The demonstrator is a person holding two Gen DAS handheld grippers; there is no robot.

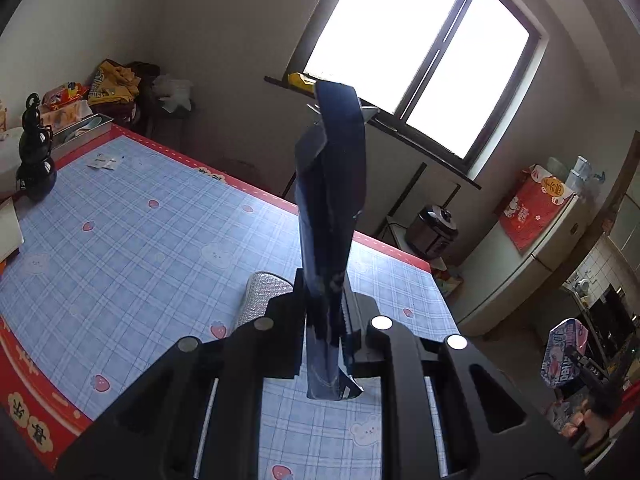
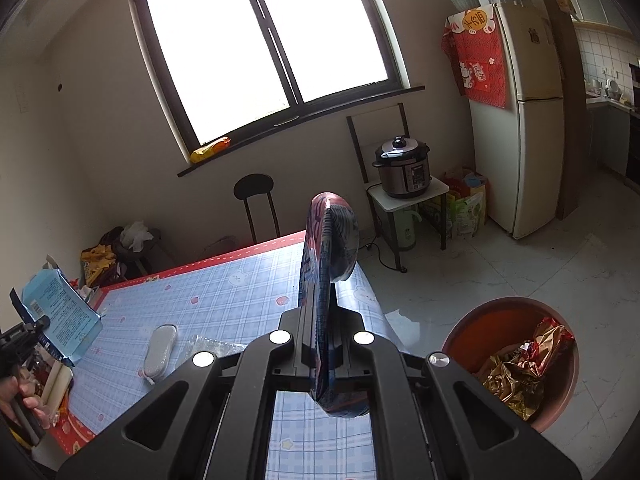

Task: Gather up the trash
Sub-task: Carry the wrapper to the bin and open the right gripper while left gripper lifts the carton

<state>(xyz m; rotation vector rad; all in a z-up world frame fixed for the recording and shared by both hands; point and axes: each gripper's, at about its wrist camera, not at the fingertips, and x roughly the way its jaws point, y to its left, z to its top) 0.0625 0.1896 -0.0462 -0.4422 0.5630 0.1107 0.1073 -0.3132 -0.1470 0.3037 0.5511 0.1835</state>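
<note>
Both grippers clamp wrappers (image 1: 332, 208) above table (image 1: 132, 240).

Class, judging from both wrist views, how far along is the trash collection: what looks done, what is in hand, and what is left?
Done: gold and red wrappers already lie in the red bin. In hand: the left gripper is shut on a blue box, and the right gripper is shut on a round printed lid; neither is binned yet. Left: a clear crumpled wrapper remains on the table.
</note>
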